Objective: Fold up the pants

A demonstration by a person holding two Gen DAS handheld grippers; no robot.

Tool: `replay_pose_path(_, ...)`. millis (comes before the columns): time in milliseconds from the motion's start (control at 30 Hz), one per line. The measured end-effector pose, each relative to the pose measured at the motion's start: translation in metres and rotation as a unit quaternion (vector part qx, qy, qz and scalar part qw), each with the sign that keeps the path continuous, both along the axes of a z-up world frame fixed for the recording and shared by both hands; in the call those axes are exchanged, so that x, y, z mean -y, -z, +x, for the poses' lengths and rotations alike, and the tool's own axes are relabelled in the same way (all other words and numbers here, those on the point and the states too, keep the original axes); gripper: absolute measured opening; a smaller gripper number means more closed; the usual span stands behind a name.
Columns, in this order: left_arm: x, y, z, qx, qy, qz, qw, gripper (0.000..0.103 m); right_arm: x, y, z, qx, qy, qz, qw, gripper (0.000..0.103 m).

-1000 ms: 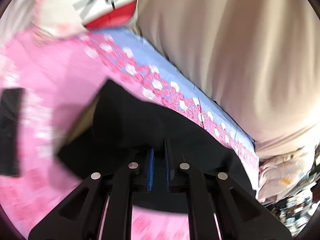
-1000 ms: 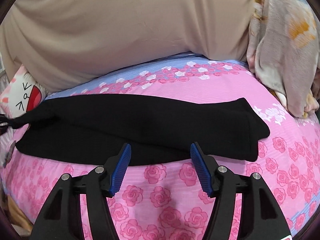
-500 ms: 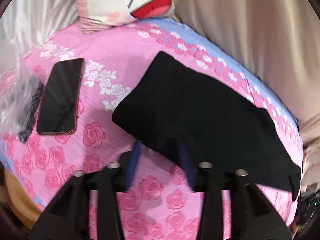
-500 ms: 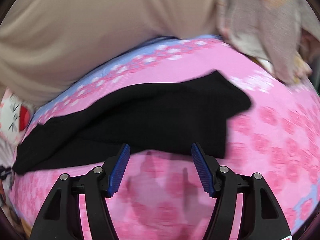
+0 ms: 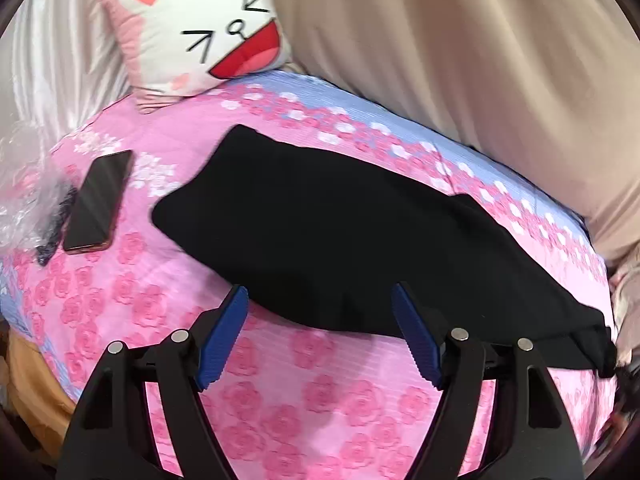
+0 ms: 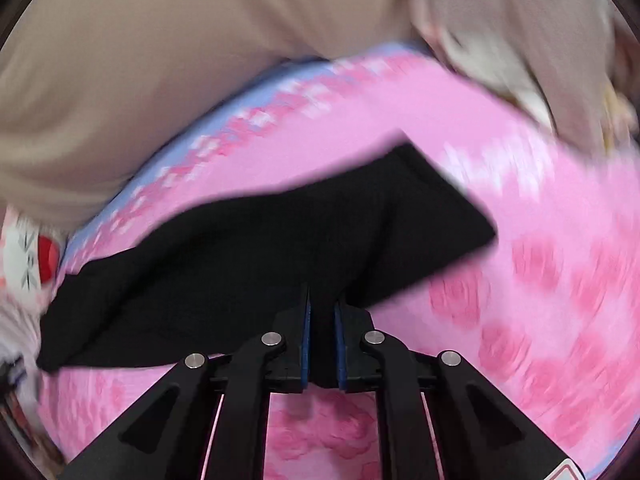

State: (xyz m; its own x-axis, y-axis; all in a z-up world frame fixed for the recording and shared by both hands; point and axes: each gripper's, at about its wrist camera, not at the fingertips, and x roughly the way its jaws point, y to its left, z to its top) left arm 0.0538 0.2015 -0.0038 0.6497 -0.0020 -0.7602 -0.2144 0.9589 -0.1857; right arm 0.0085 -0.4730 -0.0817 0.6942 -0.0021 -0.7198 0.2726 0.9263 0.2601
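Black pants point(image 5: 340, 240) lying lengthwise on the floral bed point(image 5: 280, 400). Right tool point(image 6: 321, 340) pinching the near hem; left tool point(image 5: 320, 336) widening, empty, at 6 o'clock. Risk: thin pinch slipping, fold skewing.

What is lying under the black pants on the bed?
The black pants lie directly on the pink rose-print bedsheet, which shows all around them. Whether anything else lies beneath cannot be seen; the cloth covers it. The phone lies beside them, not under.
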Motion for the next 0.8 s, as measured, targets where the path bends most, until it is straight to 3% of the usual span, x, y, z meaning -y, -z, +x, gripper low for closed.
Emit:
replay_pose_path(67,0.009,0.001,0.002,-0.003,0.010,0.007,0.9999,0.074,0.005,-0.043,-0.002,0.030,-0.008,-0.046,0.998,0.008)
replay_pose_path(167,0.022,0.004,0.003,0.000,0.021,0.025,0.9995,0.077,0.036,-0.070,0.007,0.028,0.018,-0.075,0.997,0.008)
replay_pose_path(233,0.028,0.009,0.005,-0.002,0.023,0.035,0.9991,0.077,0.063,-0.051,0.027,-0.017,0.034,-0.082,0.996,0.012)
replay_pose_path(267,0.030,0.013,0.006,-0.005,0.023,0.038,0.9990,0.077,0.077,-0.028,0.040,-0.059,0.029,-0.064,0.996,0.012)
replay_pose_path(333,0.034,0.022,0.012,-0.014,0.019,0.048,0.9986,0.077,0.089,0.005,0.050,-0.098,0.051,-0.082,0.991,0.013)
replay_pose_path(367,0.035,0.026,0.014,-0.020,0.015,0.059,0.9980,0.077,0.092,0.012,0.047,-0.097,0.062,-0.090,0.989,0.016)
replay_pose_path(467,0.038,0.030,0.015,-0.023,0.016,0.077,0.9966,0.077,0.093,0.009,0.026,-0.045,0.076,-0.046,0.995,0.020)
replay_pose_path(533,0.040,0.028,0.017,-0.019,0.023,0.080,0.9963,0.077,0.085,0.002,0.011,-0.025,0.081,-0.048,0.995,0.030)
replay_pose_path(633,0.047,0.024,0.024,-0.012,0.030,0.079,0.9963,0.078,0.057,-0.014,0.007,-0.007,0.058,-0.062,0.996,0.033)
replay_pose_path(700,0.052,0.019,0.030,-0.006,0.033,0.079,0.9963,0.080,0.018,-0.030,0.014,0.015,0.004,-0.054,0.998,0.033)
replay_pose_path(800,0.056,0.013,0.034,0.009,0.031,0.069,0.9971,0.089,-0.057,-0.043,0.036,0.034,-0.106,-0.042,0.993,0.052)
